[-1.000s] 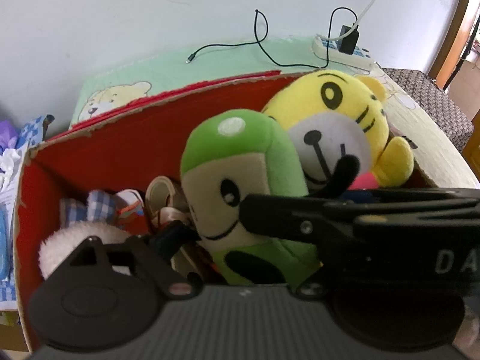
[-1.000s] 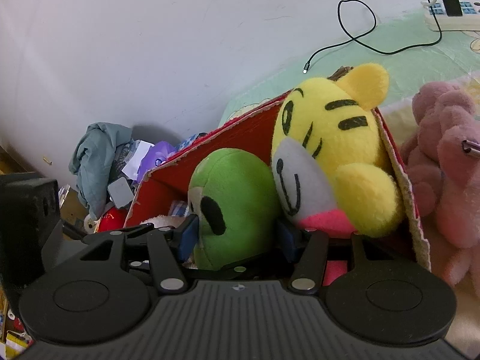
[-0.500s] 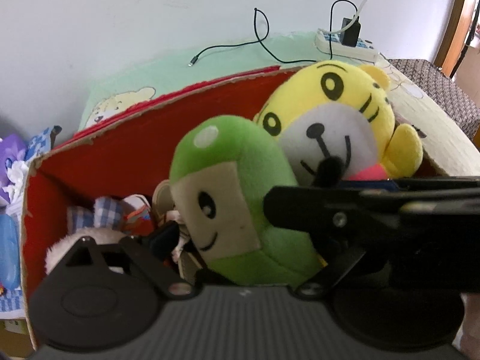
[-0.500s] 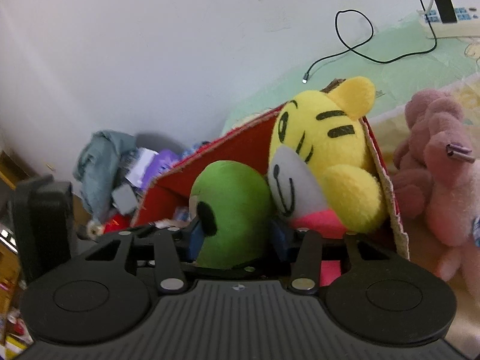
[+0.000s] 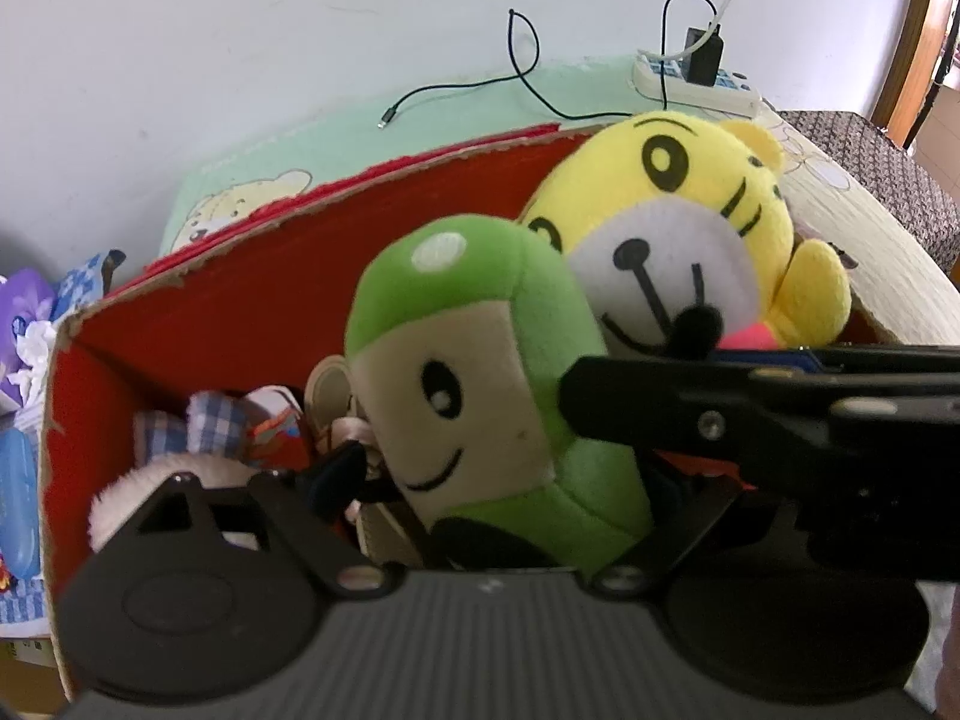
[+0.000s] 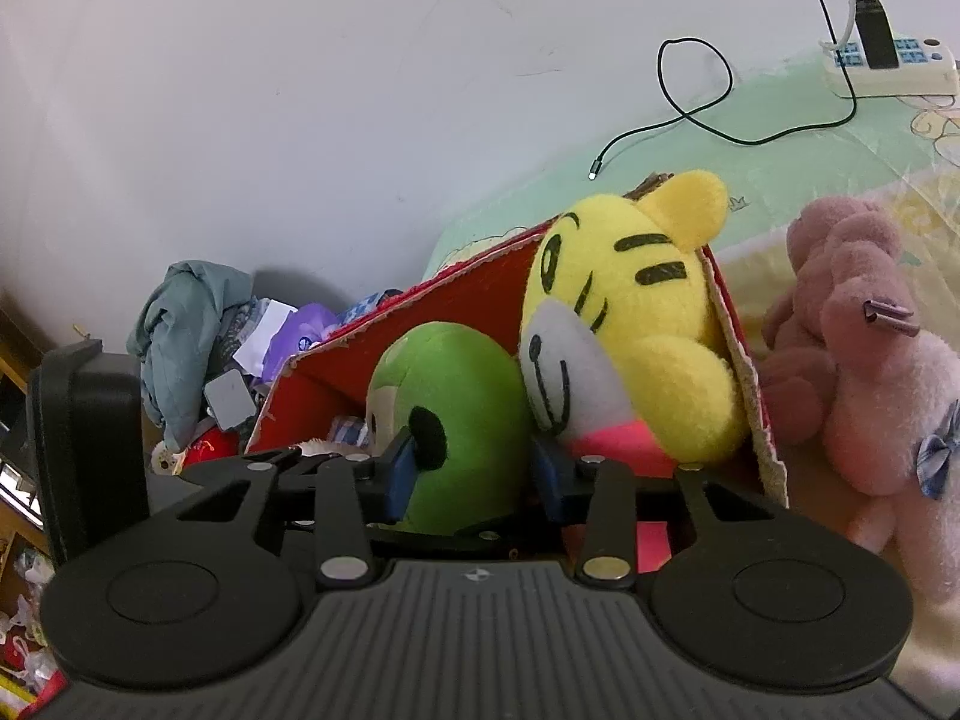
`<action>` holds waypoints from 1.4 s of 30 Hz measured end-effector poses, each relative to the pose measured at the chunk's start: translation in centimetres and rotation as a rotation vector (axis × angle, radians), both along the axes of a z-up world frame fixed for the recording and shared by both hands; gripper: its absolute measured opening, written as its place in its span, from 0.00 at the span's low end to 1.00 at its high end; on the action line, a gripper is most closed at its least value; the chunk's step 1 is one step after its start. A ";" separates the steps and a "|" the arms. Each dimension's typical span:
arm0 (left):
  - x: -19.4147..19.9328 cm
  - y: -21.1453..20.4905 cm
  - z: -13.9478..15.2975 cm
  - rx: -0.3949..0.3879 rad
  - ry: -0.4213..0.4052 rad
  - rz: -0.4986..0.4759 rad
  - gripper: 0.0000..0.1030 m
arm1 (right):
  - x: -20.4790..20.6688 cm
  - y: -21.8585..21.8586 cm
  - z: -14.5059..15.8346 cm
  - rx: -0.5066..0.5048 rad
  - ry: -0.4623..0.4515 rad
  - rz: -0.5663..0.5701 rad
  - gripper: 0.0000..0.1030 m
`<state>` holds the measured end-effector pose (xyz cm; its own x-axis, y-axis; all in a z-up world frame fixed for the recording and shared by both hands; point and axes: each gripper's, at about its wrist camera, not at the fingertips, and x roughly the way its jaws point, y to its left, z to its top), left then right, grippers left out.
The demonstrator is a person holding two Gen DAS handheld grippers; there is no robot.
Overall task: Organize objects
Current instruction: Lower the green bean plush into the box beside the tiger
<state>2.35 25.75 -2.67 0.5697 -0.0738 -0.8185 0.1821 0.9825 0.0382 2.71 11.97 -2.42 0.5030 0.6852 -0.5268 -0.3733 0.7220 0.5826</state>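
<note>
A red cardboard box (image 5: 270, 300) (image 6: 468, 300) holds a green plush toy (image 5: 480, 372) (image 6: 462, 396) and a yellow tiger plush (image 5: 672, 228) (image 6: 636, 312) leaning at its right end. My right gripper (image 6: 474, 471) is closing on the green plush, and its blue pads press the toy's head from both sides. In the left wrist view one black finger (image 5: 660, 396) of it crosses from the right. My left gripper (image 5: 510, 498) stands wide open around the green plush's lower body, its left fingertip apart from the toy. Its right finger is hidden behind the right gripper.
A pink plush (image 6: 870, 372) lies on the bed right of the box. Checked fabric and a white fluffy toy (image 5: 198, 426) sit deep in the box. A power strip (image 6: 888, 66) and black cable lie by the wall. Clothes (image 6: 186, 324) pile up on the left.
My right gripper's jaws have narrowed onto the green plush's head. The green plush has tilted and shifted left in the left wrist view. The left gripper has stayed in place.
</note>
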 end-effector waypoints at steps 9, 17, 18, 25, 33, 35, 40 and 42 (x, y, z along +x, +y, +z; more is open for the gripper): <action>-0.2 -0.1 -0.1 0.009 -0.012 -0.009 0.88 | -0.2 -0.1 0.1 -0.010 -0.006 -0.010 0.41; -0.2 -0.4 -0.2 0.037 -0.019 -0.009 0.89 | -0.5 -0.2 0.3 -0.016 -0.012 -0.006 0.40; -0.3 -0.5 -0.2 0.044 -0.022 -0.010 0.90 | -0.5 -0.2 0.3 -0.017 -0.012 -0.003 0.40; -0.4 -0.9 -0.2 0.083 -0.039 -0.009 0.90 | -0.9 -0.5 0.5 -0.007 -0.015 -0.002 0.40; -0.4 -1.0 -0.1 0.094 -0.038 -0.006 0.87 | -1.7 -1.0 0.6 0.018 -0.021 -0.001 0.39; -0.5 -1.0 -0.1 0.096 -0.038 -0.005 0.87 | -2.1 -1.0 0.8 0.006 -0.036 -0.003 0.39; -0.7 -1.0 -0.1 0.110 -0.044 0.005 0.87 | -2.6 -1.4 1.0 0.010 -0.054 -0.016 0.38; -0.6 -1.0 -0.1 0.114 -0.042 0.004 0.87 | -2.7 -1.7 1.0 0.017 -0.057 -0.022 0.37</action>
<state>1.72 24.71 -2.78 0.6038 0.0208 -0.7969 0.1736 0.9722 0.1569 0.06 10.27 -1.43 0.5468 0.6825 -0.4850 -0.3908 0.7203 0.5731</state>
